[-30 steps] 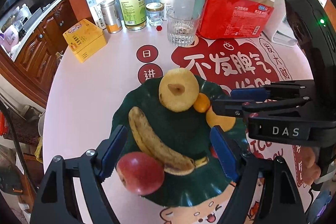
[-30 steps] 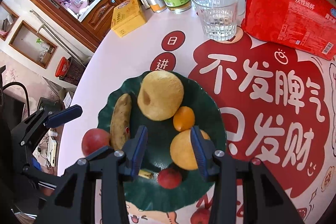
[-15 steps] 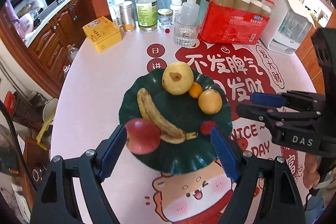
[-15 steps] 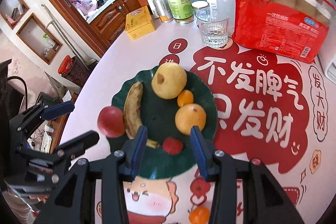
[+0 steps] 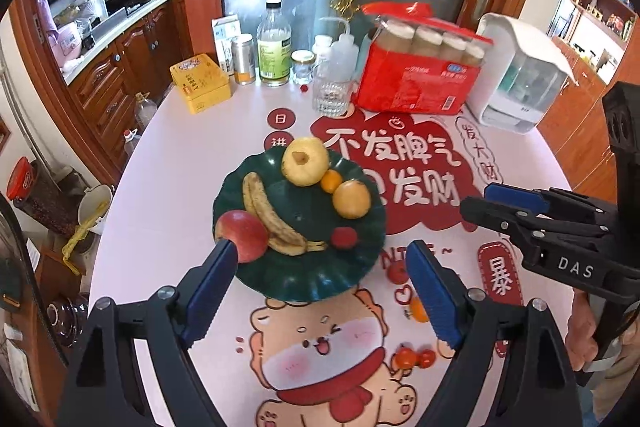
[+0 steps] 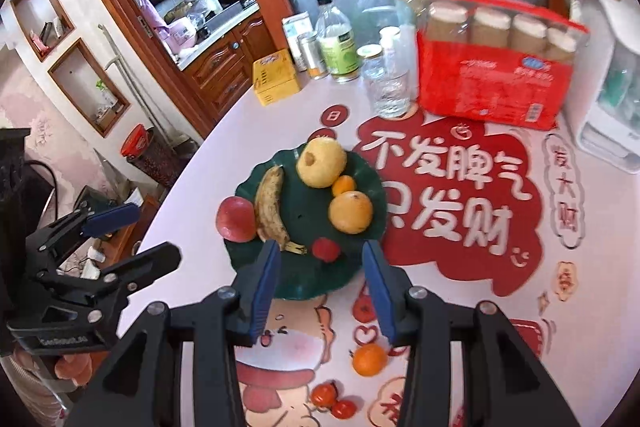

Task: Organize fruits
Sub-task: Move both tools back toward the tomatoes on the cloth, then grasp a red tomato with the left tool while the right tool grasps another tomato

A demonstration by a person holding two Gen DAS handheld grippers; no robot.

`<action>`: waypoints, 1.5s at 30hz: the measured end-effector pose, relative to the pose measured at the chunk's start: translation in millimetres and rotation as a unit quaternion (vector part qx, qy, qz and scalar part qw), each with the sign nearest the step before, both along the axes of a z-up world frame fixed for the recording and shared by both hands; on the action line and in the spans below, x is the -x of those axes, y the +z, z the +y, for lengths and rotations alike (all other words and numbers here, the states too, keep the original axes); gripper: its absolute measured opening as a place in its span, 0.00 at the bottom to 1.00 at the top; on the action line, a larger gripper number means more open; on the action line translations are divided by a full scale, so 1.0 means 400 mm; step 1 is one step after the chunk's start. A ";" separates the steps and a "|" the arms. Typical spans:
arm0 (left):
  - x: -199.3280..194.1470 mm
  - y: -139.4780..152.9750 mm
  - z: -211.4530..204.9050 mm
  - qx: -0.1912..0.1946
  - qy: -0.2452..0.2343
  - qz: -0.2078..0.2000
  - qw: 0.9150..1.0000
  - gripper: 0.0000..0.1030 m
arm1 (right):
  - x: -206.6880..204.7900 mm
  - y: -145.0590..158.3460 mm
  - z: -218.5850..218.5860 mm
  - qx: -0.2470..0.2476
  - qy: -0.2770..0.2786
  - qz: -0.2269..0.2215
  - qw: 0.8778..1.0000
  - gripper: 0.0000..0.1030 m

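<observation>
1. Two grippers hang over the table, and both are spread wide with nothing held. The left gripper (image 5: pixel 320 287) is in front of the green plate (image 5: pixel 316 279), and the right gripper (image 6: pixel 320 287) is there too.
2. One small orange (image 6: pixel 369 359) lies on the tablecloth (image 6: pixel 460 327), near the right gripper and well apart from the plate. It looks real and not printed, so it seems to be the one fruit left to move.
3. Next comes the plate, and most of the fruit is already on it. A red apple (image 5: pixel 242 235) sits at the plate's left rim, partly over the edge. The banana (image 5: pixel 272 217) lies just beside it. A small red fruit (image 5: pixel 344 237) sits near the front.
4. Farther back on the plate are a big orange (image 5: pixel 352 199), a little orange (image 5: pixel 331 181) and a yellow pear (image 5: pixel 305 161).
5. Far back stand a glass (image 5: pixel 331 98), bottles and a red pack (image 5: pixel 420 83).
6. So the job looks almost done.
</observation>
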State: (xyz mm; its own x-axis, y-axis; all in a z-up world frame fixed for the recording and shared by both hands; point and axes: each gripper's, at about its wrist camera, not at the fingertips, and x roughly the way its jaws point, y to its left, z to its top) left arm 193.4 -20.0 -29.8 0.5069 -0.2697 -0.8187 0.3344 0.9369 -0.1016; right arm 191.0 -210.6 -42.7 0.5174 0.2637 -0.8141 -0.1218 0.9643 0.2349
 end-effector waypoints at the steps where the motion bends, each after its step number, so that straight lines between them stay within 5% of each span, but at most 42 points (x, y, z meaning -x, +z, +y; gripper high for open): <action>1: 0.015 0.004 -0.007 0.001 0.001 -0.003 1.000 0.83 | 0.009 0.005 -0.009 0.002 0.000 -0.001 1.000 0.43; 8: 0.092 -0.024 -0.056 -0.002 0.007 -0.001 1.000 0.84 | 0.065 0.001 -0.078 0.015 -0.005 0.001 1.000 0.45; 19: 0.185 -0.179 -0.125 -0.026 0.019 0.028 0.999 0.84 | 0.151 -0.116 -0.139 0.033 0.019 0.014 0.999 0.45; 32: 0.240 -0.389 -0.154 -0.013 0.003 0.083 0.996 0.81 | 0.292 -0.333 -0.057 0.063 0.138 0.029 0.988 0.45; 45: 0.232 -0.450 -0.119 -0.005 0.029 0.112 0.993 0.76 | 0.327 -0.427 0.019 0.079 0.217 0.020 0.973 0.45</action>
